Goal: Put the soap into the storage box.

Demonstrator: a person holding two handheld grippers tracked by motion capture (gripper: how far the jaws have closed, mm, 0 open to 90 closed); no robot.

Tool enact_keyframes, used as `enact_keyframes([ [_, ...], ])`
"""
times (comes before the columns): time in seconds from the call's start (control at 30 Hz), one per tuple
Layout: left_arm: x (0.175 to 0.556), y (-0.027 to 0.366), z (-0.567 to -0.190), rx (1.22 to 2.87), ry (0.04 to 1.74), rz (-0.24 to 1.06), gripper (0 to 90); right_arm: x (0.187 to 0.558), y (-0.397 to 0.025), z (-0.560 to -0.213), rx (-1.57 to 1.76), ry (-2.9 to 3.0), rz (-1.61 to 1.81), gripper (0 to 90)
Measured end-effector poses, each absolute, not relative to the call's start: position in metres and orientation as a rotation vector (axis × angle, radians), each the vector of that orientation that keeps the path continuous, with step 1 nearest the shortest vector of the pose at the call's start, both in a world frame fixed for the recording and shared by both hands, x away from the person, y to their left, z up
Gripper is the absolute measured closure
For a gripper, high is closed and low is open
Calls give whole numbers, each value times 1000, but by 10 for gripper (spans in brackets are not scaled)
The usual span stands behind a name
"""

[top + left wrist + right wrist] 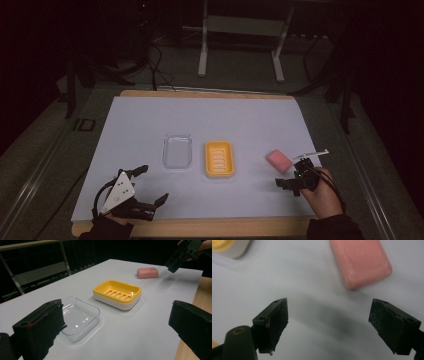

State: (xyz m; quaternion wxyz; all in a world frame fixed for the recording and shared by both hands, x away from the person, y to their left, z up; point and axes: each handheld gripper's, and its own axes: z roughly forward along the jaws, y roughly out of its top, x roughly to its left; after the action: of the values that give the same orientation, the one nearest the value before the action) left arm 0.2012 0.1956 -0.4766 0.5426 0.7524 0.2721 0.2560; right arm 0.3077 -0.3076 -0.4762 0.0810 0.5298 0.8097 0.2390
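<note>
Right gripper [296,176], high view: jaws spread, holding nothing, just beside the pink soap [279,160] on its near side. Left gripper [145,186] sits low at the near-left of the sheet, jaws wide apart, empty, well apart from the rest. Clear lid [177,150] and yellow dish [219,158] sit side by side mid-sheet, not touching; soap is to the right of the dish, flat on the sheet.

Left gripper view: jaws wide, nothing between. Lid [77,317] nearest, dish [117,293] behind it with a slotted yellow insert in a white base, soap [147,272] farthest, right gripper above it at the top corner.

Right gripper view: jaws apart over bare sheet, soap [360,262] ahead and off to the right, not yet between them.

My read: approach to picking the soap, likely for the dish. Next move needs a shift forward to straddle it, then close.

Surface: white sheet [150,115] on a wooden table [200,227]. Room dark, cables and a stand's legs [240,50] behind.
</note>
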Motion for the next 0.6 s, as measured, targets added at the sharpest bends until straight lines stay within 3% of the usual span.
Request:
enact_keyframes([
  [0.6,201,195,-477,1798,641,612,6,321,-311,-473,1496,2918,320,161],
])
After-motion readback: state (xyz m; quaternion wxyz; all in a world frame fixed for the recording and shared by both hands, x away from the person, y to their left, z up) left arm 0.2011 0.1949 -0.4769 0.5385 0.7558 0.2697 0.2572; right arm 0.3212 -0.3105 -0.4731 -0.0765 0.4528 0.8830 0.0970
